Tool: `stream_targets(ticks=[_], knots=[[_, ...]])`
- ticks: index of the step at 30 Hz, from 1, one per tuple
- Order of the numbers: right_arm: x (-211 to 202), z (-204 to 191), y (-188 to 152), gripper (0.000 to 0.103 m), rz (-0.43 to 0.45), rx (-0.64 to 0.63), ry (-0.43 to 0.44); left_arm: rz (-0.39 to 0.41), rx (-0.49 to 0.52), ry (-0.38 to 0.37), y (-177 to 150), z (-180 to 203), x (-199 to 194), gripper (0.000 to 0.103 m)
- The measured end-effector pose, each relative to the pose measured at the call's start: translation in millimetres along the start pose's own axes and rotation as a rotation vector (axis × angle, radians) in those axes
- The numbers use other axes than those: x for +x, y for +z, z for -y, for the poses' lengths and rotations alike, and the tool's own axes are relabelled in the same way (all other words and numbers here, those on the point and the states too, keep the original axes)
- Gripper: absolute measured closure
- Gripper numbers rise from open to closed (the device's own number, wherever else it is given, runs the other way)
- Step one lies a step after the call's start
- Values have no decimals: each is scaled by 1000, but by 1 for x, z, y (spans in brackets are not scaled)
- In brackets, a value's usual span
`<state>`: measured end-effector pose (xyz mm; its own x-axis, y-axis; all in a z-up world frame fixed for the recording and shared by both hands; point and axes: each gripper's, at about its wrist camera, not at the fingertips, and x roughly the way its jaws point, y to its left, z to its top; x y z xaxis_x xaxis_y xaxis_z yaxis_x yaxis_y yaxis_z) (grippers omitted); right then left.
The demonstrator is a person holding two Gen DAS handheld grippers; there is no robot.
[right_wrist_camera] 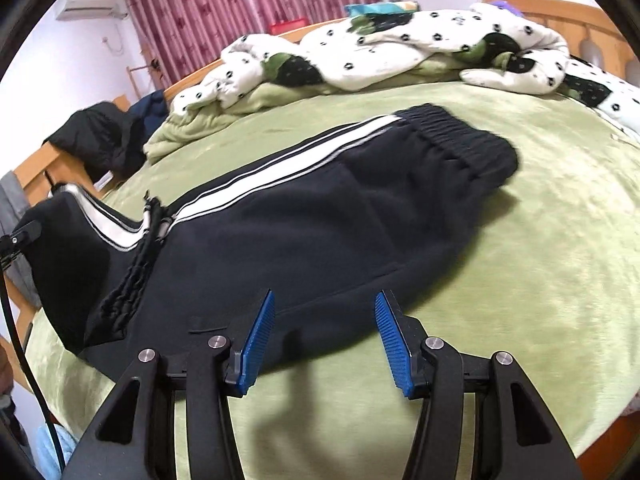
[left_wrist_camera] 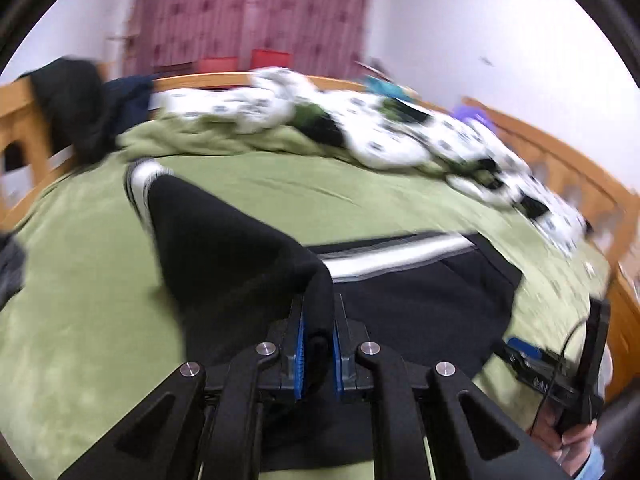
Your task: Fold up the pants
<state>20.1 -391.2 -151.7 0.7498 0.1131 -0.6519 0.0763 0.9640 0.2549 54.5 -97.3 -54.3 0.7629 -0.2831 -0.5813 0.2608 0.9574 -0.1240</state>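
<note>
The black pants (right_wrist_camera: 320, 216) with a white side stripe lie across the green blanket (right_wrist_camera: 540, 280) in the middle of the frame, waistband toward the upper right. The left gripper (left_wrist_camera: 318, 320) is clamped tight on a raised fold of the pants at the lower centre of its view. The right gripper (right_wrist_camera: 324, 316) stands half open over the near edge of the pants, its blue pads (right_wrist_camera: 260, 340) holding nothing. A white spotted quilt (right_wrist_camera: 400, 52) is bunched along the top.

Black pants (left_wrist_camera: 224, 248) between closed jaws
</note>
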Motion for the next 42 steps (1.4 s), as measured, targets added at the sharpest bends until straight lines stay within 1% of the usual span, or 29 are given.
stream_targets(ticks=[2,3,5,8,9,10,11,13,15,17,19,20,22,24,25,26,28,30,32,34,35,36,37,38,40,41,42], knots=[[-3,13,1,50,7,33,-6,-40,27,-53,-9,26,21,93],[-4,17,1,50,9,47,-8,-62,32,-68,-11,34,30,93],[-7,28,0,50,10,79,-11,-120,24,-91,-25,47,54,93],[-8,38,0,50,11,108,-15,-186,18,-112,-46,53,70,92],[-8,40,0,50,10,114,-10,-187,23,-118,-49,53,68,91],[-8,40,0,50,7,120,-1,-181,32,-134,-52,53,64,87],[-7,39,0,50,1,125,12,-176,38,-172,-51,52,55,78],[-5,33,3,50,-13,129,46,-178,32,-229,-47,48,42,74],[-4,25,4,50,-20,123,79,-150,42,-196,-47,42,23,67],[-3,12,6,50,-25,106,112,-112,64,-132,-52,32,3,49],[-1,-9,7,50,-39,82,170,-89,55,-77,-60,17,-13,45],[1,-17,7,50,-49,72,188,-89,34,-44,-67,5,-20,44],[5,-40,8,50,-78,42,229,-100,-34,-8,-78,-15,-26,44],[9,-55,11,50,-101,31,276,-107,-129,-8,-93,-38,-31,44],[14,-66,15,49,-132,35,314,-114,-171,-12,-100,-49,-31,44],[17,-71,16,49,-151,39,334,-123,-211,-13,-107,-58,-30,44],[31,-83,22,48,-206,57,376,-127,-258,-14,-119,-67,-27,44],[51,-93,26,47,-263,65,382,-134,-298,-23,-128,-73,-22,44],[68,-104,28,48,-318,45,388,-157,-333,-44,-135,-75,-12,44],[85,-117,26,59,-378,-10,382,-180,-351,-62,-138,-74,-2,44],[86,-122,26,74,-382,-39,397,-180,-352,-67,-140,-72,0,44],[80,-123,28,80,-353,-54,402,-175,-347,-68,-140,-69,2,44],[70,-124,33,83,-310,-69,434,-170,-337,-71,-139,-65,4,44],[58,-122,39,85,-265,-67,477,-170,-332,-76,-139,-62,6,44],[39,-118,51,85,-216,-44,546,-175,-334,-89,-137,-53,14,43],[28,-116,55,85,-187,-42,568,-177,-337,-99,-136,-47,18,43],[20,-115,57,85,-157,-58,567,-175,-339,-106,-134,-43,20,43]])
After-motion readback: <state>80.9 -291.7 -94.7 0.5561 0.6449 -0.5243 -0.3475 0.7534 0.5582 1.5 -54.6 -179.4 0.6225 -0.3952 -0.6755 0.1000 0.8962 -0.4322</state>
